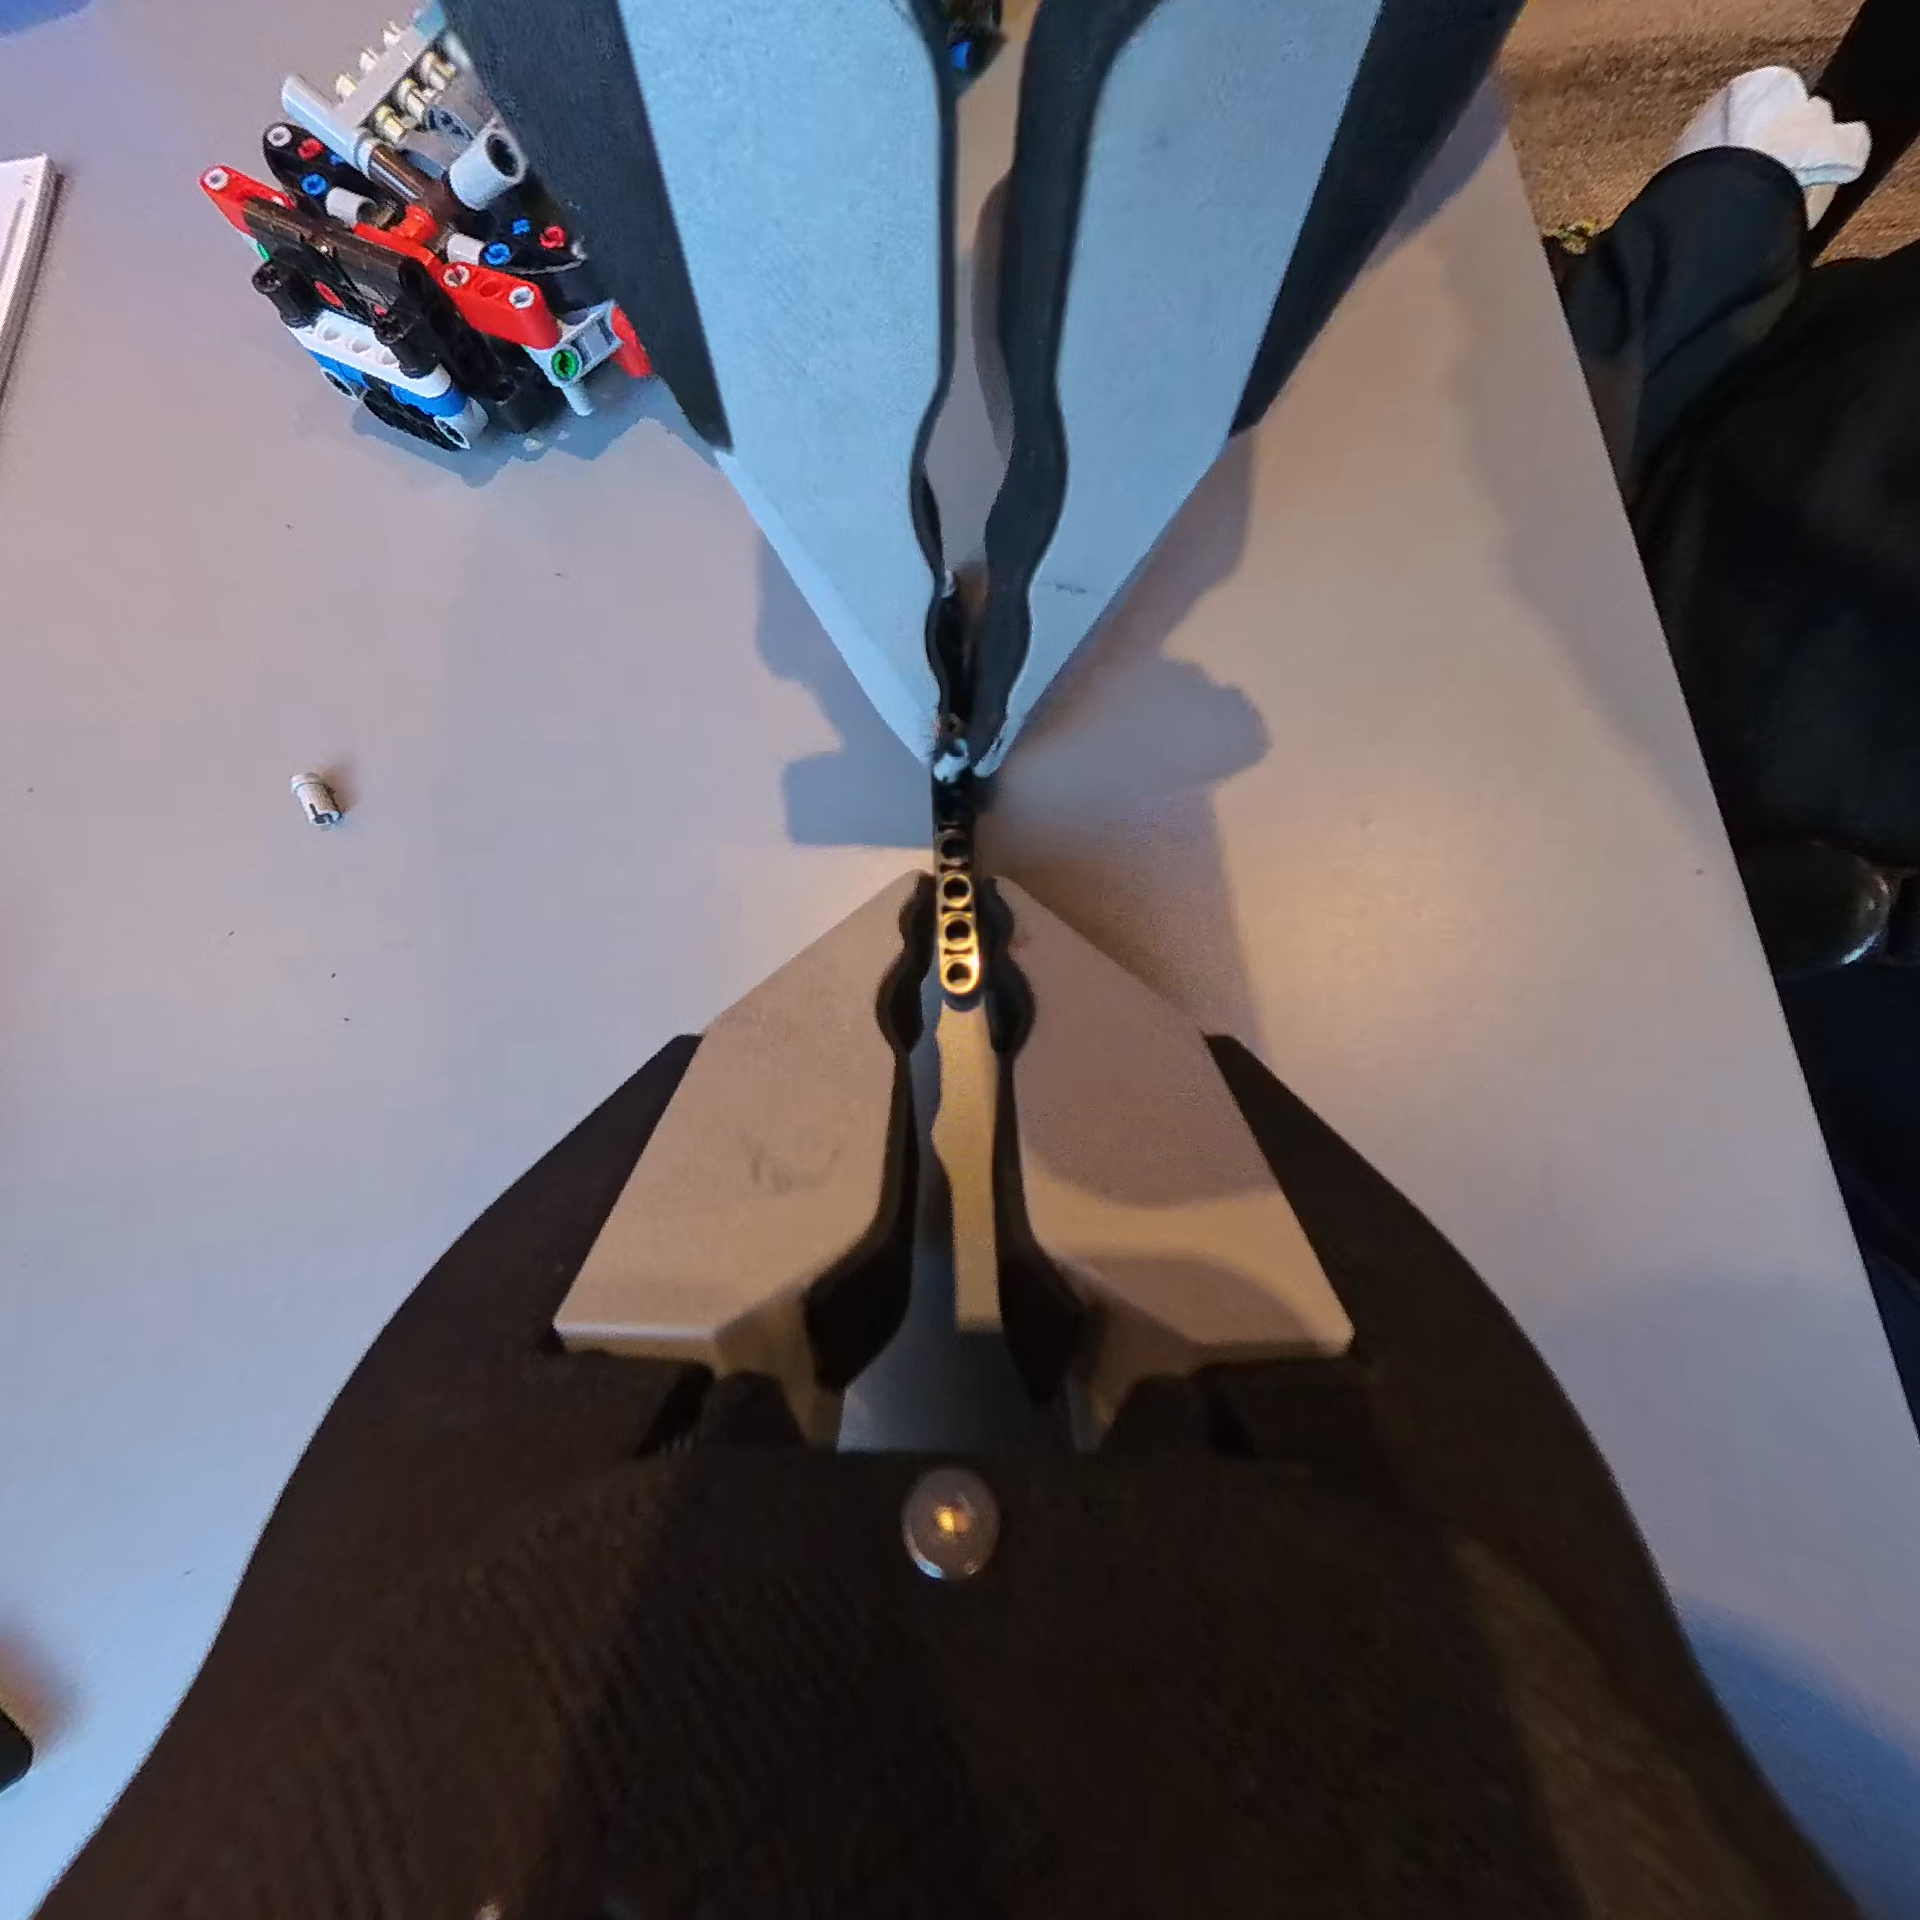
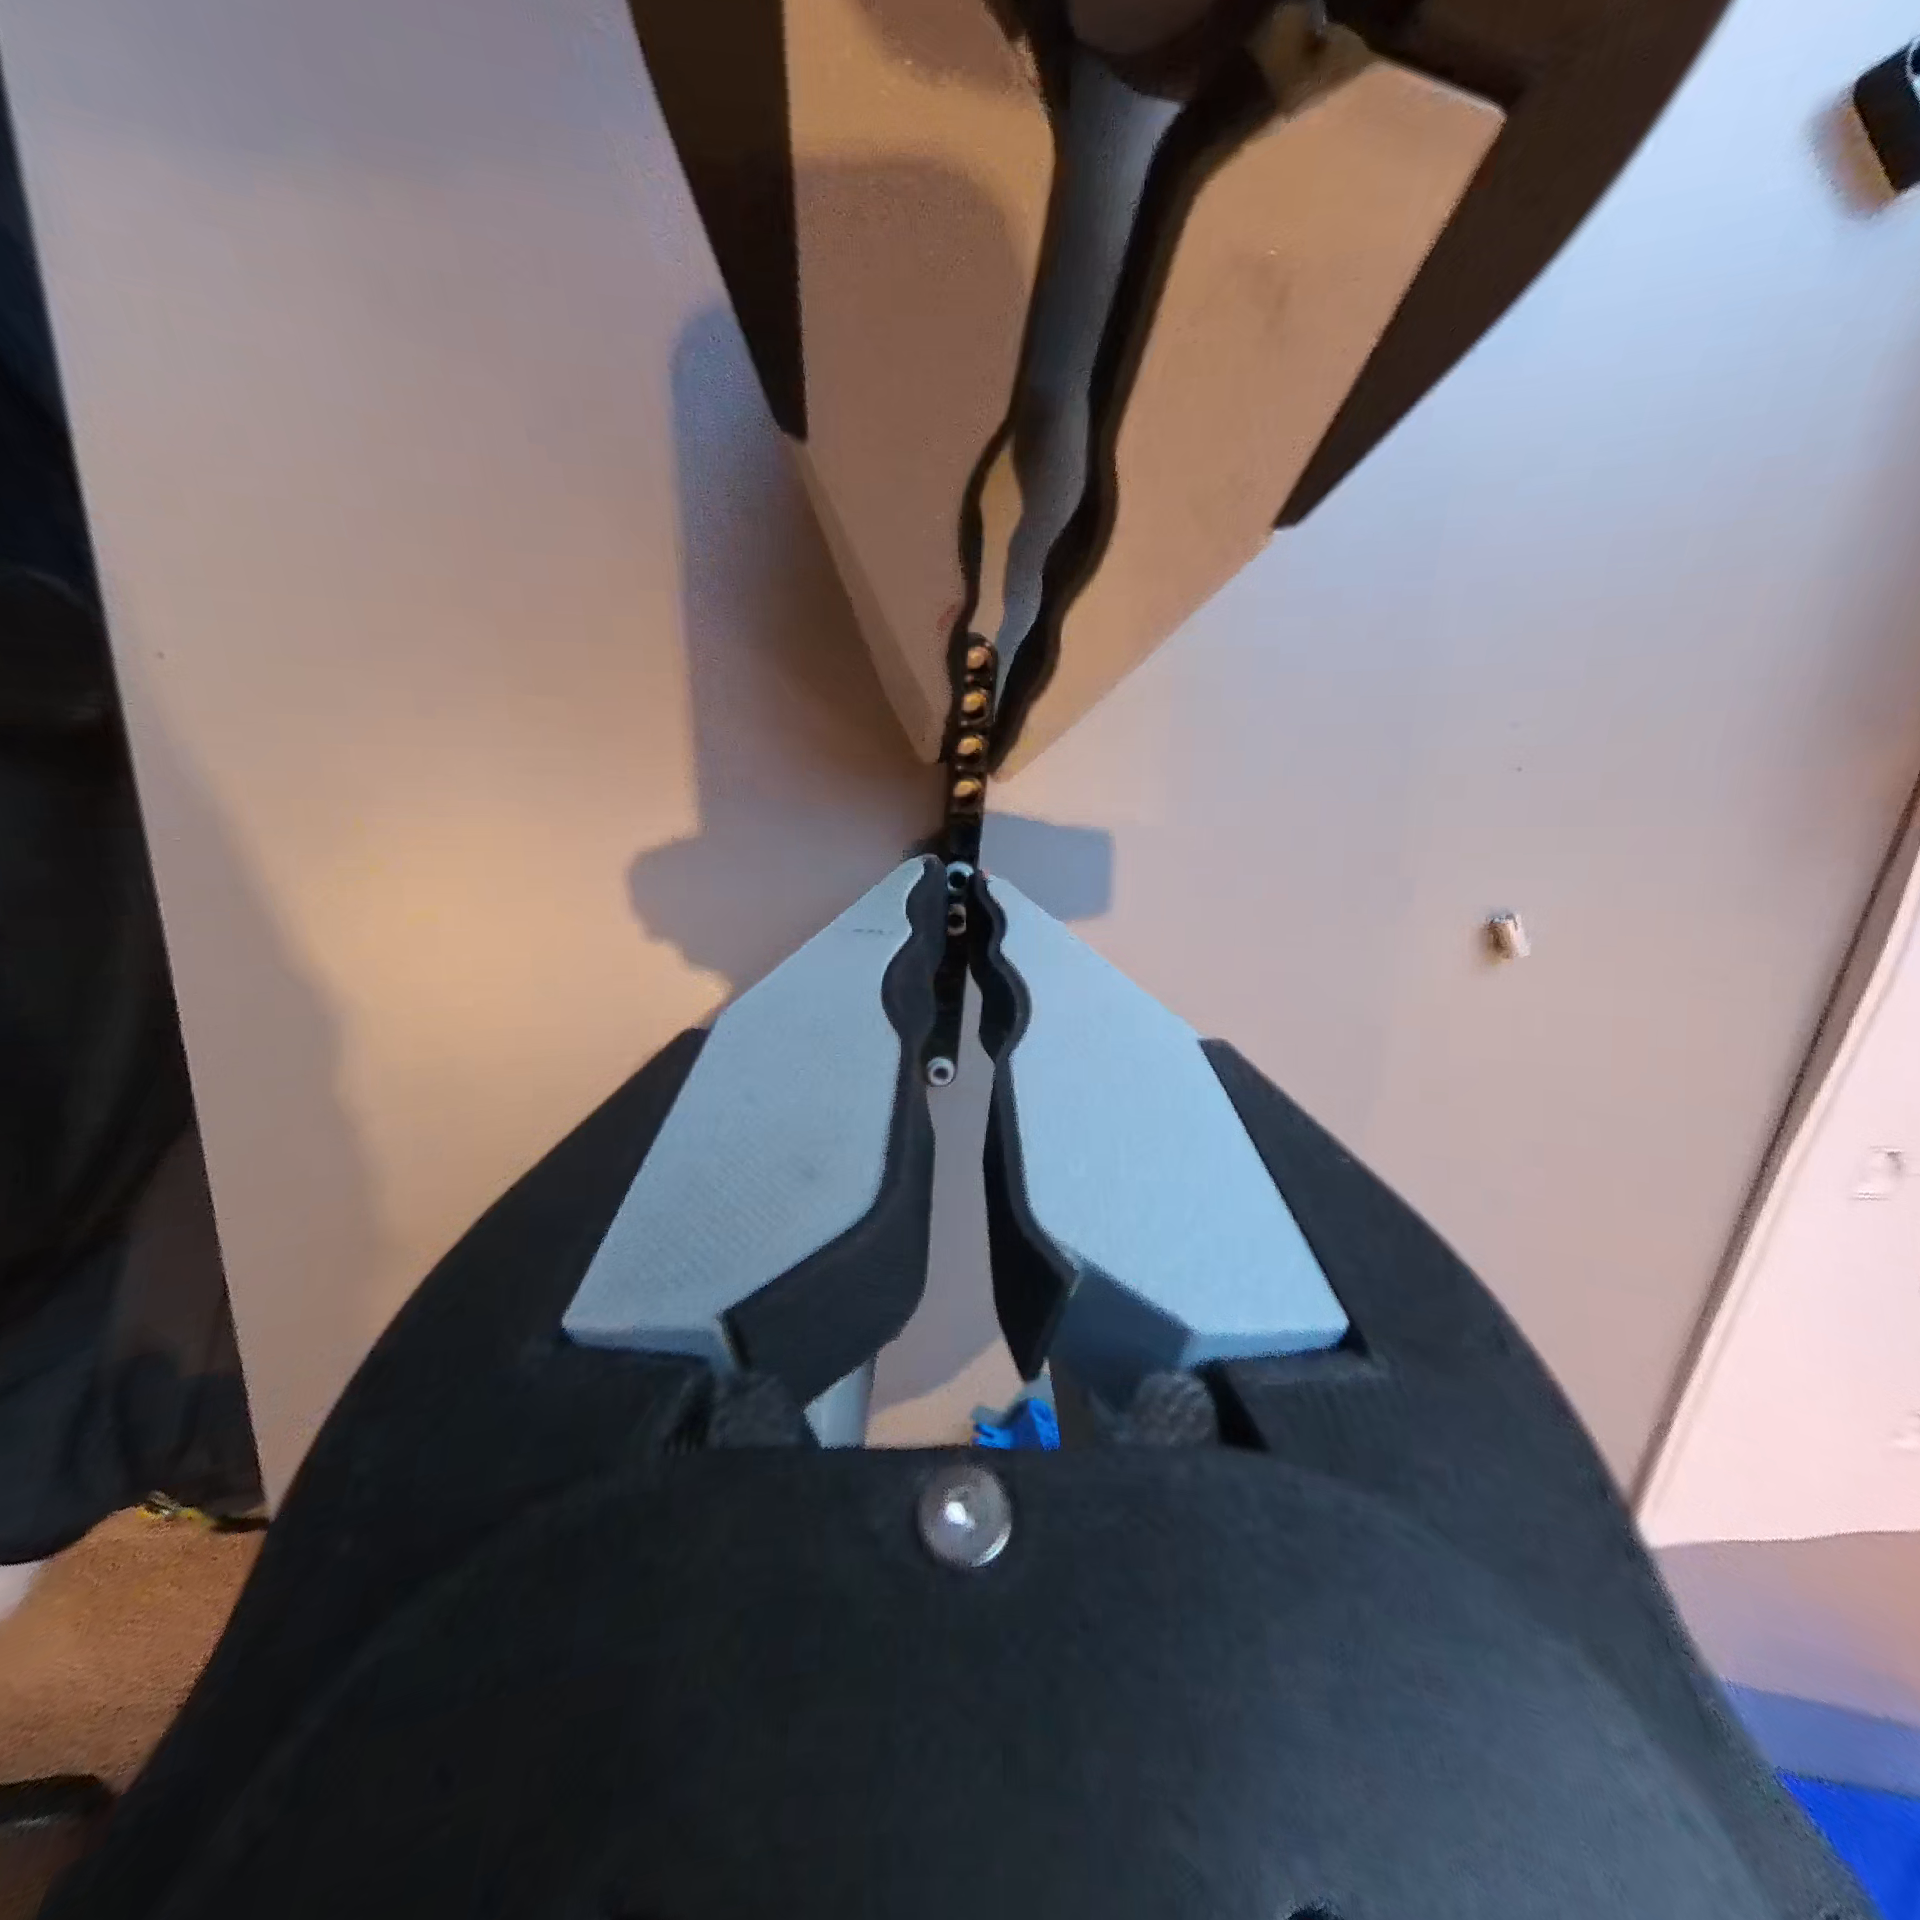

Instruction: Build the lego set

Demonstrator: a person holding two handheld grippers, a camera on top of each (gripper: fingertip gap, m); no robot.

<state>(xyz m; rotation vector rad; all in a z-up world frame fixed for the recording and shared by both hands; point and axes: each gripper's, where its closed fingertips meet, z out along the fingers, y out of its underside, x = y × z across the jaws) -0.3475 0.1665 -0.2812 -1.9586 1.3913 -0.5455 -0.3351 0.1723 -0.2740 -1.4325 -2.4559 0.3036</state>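
With both my left gripper [image 1: 958, 902] and right gripper [image 2: 964, 883] pinching opposite ends of the black holed beam [image 1: 956, 930] above the grey table [image 1: 416, 935], I judged that any twist between them could flick it loose.
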